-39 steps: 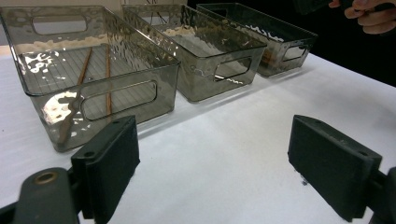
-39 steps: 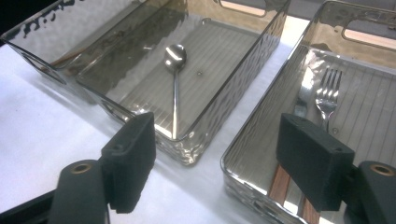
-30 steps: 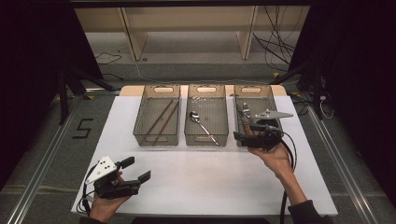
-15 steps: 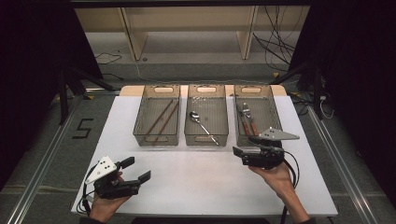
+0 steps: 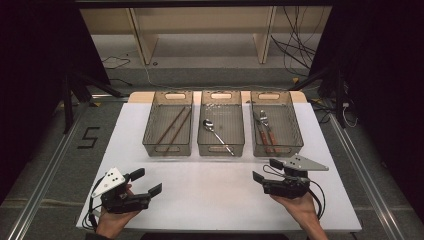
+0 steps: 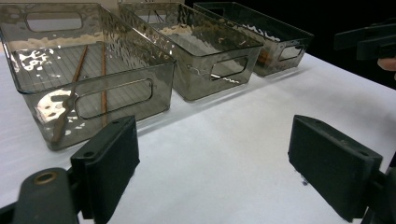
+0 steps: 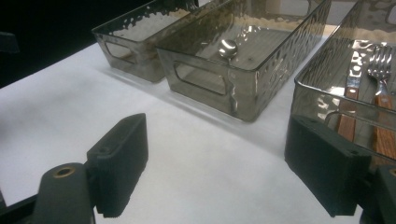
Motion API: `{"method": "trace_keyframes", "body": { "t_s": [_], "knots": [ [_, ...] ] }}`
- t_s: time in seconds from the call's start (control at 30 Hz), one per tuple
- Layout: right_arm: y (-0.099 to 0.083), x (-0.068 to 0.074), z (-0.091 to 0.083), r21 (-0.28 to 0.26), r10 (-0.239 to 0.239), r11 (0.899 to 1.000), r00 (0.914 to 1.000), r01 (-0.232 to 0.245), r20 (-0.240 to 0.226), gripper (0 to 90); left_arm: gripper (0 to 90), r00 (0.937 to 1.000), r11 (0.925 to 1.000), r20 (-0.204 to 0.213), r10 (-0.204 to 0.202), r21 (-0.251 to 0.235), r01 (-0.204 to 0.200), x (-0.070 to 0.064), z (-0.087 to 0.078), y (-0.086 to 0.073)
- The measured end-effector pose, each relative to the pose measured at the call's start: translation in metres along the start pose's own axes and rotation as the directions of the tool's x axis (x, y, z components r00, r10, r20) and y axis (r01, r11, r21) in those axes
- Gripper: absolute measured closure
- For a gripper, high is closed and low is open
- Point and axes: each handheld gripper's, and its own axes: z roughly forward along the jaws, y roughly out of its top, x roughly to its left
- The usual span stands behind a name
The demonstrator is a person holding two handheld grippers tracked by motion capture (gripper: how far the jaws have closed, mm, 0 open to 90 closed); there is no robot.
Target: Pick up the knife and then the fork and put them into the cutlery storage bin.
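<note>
Three clear smoked bins stand in a row at the back of the white table (image 5: 225, 200). The left bin (image 5: 168, 123) holds two brown chopsticks (image 6: 79, 65). A metal spoon (image 5: 216, 134) lies in the middle bin (image 5: 220, 123). The right bin (image 5: 275, 123) holds forks with wooden handles (image 7: 369, 107). My left gripper (image 5: 146, 182) rests open near the front left, nothing between its jaws. My right gripper (image 5: 266, 170) is open in front of the right bin, jaws empty.
A number 5 (image 5: 88, 137) is marked on the floor left of the table. Shelving legs and cables (image 5: 295, 50) lie behind the table. Bare white tabletop spreads between the two grippers and the bins.
My right gripper has drawn back from over the right bin toward the table's front, and now sits lower. The left gripper has stayed put.
</note>
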Motion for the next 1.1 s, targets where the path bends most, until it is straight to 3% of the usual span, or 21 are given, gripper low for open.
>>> {"method": "trace_keyframes", "body": {
  "t_s": [0.5,1.1],
  "knots": [
    [-0.024,0.004,-0.015,-0.051,-0.013,0.999,0.9999,0.014,0.004,20.2,15.8,0.9998,0.9998,0.019,-0.003,0.019,0.002,-0.001,0.002,-0.001],
    [-0.028,0.007,-0.019,-0.066,-0.02,0.998,0.9998,0.02,0.009,17.5,15.8,0.9996,0.9997,0.026,-0.003,0.024,0.003,-0.001,0.003,-0.002]
  ]
}}
